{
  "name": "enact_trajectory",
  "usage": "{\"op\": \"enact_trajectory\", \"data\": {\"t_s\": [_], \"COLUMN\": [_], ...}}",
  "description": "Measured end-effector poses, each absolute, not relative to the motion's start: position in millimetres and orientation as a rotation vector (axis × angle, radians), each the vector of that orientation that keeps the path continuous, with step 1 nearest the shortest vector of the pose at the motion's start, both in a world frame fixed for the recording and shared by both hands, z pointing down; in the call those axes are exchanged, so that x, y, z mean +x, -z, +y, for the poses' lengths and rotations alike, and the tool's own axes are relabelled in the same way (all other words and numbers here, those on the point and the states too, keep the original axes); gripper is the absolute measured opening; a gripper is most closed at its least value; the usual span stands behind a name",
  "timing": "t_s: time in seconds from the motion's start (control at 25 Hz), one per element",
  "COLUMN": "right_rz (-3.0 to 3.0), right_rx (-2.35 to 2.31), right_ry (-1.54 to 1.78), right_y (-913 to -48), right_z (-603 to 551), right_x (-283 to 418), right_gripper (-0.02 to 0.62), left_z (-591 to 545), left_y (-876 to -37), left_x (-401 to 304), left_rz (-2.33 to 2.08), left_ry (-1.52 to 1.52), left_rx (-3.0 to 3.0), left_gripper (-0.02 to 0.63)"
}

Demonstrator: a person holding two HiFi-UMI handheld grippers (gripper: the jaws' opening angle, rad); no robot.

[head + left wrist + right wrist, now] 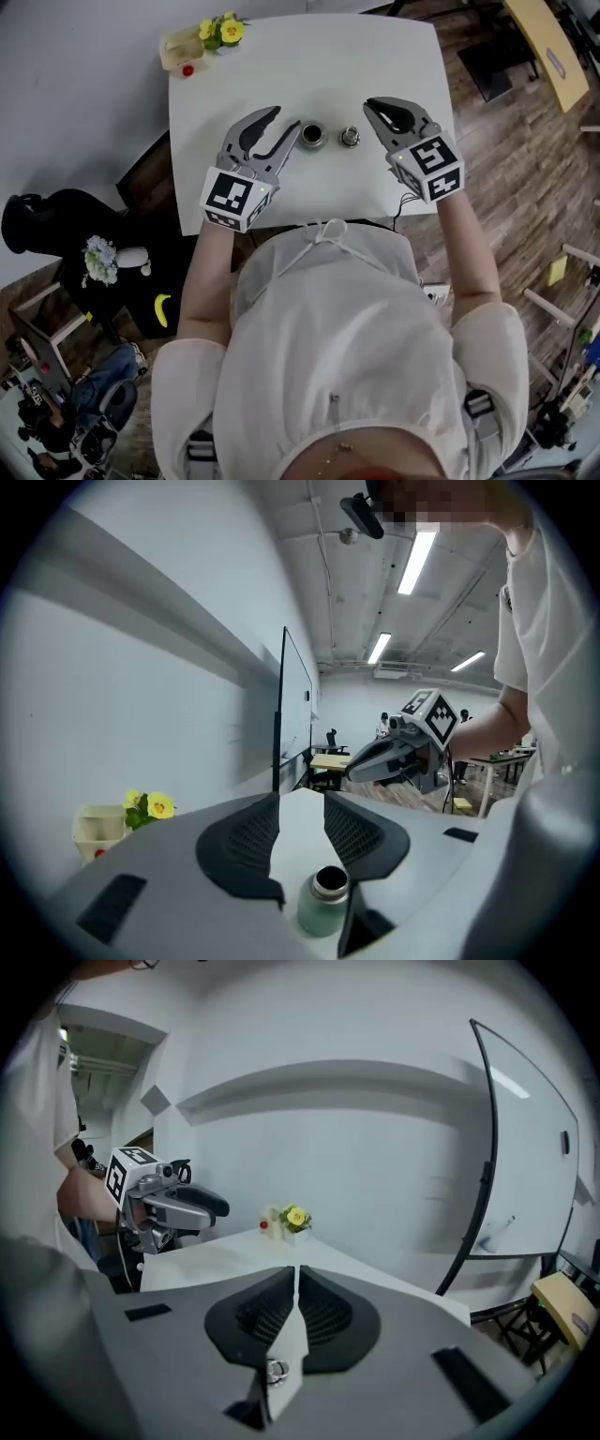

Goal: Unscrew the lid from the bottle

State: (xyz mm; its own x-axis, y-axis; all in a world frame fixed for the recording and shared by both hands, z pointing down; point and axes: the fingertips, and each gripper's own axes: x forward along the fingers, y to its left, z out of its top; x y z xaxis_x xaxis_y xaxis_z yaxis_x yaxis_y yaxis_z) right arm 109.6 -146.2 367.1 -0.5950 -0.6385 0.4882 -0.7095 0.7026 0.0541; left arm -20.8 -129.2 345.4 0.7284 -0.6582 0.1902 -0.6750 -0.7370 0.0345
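On the white table [394,56] stands a green bottle [311,134] with its mouth open. Its small metal lid [350,137] lies on the table just to the right. My left gripper [286,119] is open; its right fingertip is close beside the bottle and nothing sits between the jaws. In the left gripper view the bottle [323,902] shows low under the left gripper [302,803]. My right gripper [375,111] is shut and empty, just right of the lid. In the right gripper view the lid [275,1370] lies below the closed jaws of the right gripper [295,1279].
A pale box with yellow flowers [220,31] and a small red thing [187,70] stand at the table's far left corner. A dark seat with a banana [162,309] is on the floor to the left. A whiteboard [525,1147] stands beyond the table.
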Motion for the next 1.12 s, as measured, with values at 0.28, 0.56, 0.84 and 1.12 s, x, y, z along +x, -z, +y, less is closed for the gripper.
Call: {"op": "enact_trajectory", "data": {"t_s": [0.28, 0.56, 0.84, 1.12], "right_rz": [-2.513, -2.581, -2.623, -2.617], "right_rx": [1.173, 1.271, 1.33, 1.324], "right_ry": [-0.033, 0.06, 0.029, 0.066], "right_y": [-319.7, -293.0, -284.2, -279.4], "right_z": [-142.6, -133.3, -131.1, -128.7], "right_x": [110.0, 104.6, 106.8, 105.4], "right_gripper": [0.008, 0.006, 0.005, 0.005], "left_z": [-135.5, -130.7, -130.1, -133.6], "left_y": [-293.7, -269.9, -260.3, -252.8], "left_x": [-43.1, -58.3, -60.1, -60.1], "left_rz": [-1.284, -1.345, -1.365, -1.397], "left_ry": [-0.186, -0.134, -0.067, -0.084], "left_rx": [2.813, 2.802, 2.802, 2.791], "left_gripper": [0.03, 0.018, 0.018, 0.018]}}
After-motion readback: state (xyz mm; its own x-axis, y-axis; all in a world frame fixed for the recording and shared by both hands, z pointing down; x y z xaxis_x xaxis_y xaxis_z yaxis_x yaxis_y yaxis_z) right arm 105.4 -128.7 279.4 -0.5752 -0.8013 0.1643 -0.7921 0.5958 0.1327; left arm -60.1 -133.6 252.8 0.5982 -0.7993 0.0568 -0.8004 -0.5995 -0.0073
